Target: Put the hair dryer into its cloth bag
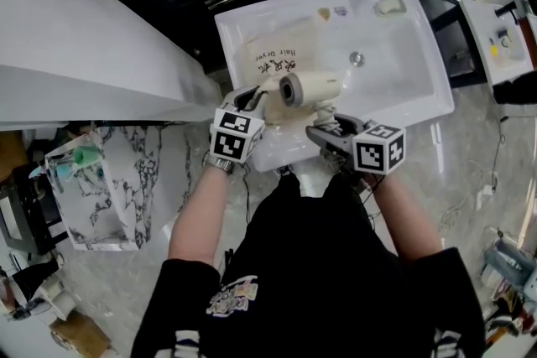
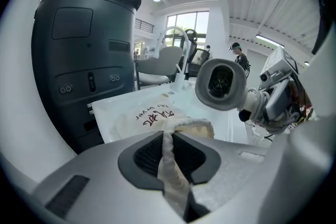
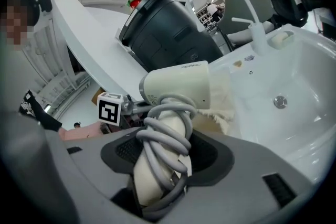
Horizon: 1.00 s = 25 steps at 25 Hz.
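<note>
1. The left gripper is closed narrow on the rim of the cloth bag, with a fold of cloth pinched between its pads. The rest of the bag lies flat in the white sink.
2. The right gripper holds the hair dryer by its handle, over the grey cord that is wound around it. The dryer's body is just above the near edge of the bag.
3. I think the left gripper should first raise the pinched rim, so that the mouth opens.
4. I cannot tell whether one layer or both are pinched. With both, the mouth will stay shut.
5. The dryer should then enter body first, low and along the bag, with the cord kept tight on the handle.
</note>
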### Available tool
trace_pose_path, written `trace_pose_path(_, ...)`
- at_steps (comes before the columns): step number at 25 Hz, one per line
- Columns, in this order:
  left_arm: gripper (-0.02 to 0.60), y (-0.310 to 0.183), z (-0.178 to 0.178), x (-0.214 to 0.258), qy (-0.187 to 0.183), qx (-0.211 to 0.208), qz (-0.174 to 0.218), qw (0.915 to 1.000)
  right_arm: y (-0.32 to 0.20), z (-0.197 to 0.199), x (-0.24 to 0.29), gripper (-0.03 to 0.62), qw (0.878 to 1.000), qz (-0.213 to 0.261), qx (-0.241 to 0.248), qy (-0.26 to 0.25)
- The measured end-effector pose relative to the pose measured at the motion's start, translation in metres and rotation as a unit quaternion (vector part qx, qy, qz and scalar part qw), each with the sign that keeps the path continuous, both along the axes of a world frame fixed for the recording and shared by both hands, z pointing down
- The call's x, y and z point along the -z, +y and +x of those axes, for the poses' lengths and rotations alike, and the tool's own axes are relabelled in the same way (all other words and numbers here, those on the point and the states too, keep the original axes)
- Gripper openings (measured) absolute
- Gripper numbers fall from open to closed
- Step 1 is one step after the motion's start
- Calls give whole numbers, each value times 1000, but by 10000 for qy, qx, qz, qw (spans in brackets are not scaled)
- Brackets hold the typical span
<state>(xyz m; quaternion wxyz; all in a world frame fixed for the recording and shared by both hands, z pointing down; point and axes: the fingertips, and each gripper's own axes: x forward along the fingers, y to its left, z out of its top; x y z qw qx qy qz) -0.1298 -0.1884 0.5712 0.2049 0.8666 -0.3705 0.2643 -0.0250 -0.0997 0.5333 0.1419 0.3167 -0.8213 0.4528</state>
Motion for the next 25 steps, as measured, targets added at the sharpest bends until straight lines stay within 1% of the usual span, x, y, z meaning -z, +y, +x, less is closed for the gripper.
trace_pose_path(3,43,-1,1,0,110,32,-30,9999,21,-6,-18,238,9991,-220,349,115)
trace_pose_path(7,43,-3,2,0,221,40,-104,9997,46,-11,-39,238,9952,-676,682,195)
trace_pose_path(12,43,-2,1,0,250,-29,-108,9996,59,-20,-60,238,9880,-1108,1015,357)
trace_pose_path(16,43,-1,3,2,256,-112,-97,9996,53,-28,-72,239,9833,-1442,1017,446)
trace_pose_path(21,43,-2,6,9,193,-260,62,9995,34,-31,-82,239,9800,-1792,774,383)
trace_pose_path(25,43,2,4,9,164,-328,0,9993,18,-34,-91,239,9784,-1936,582,436)
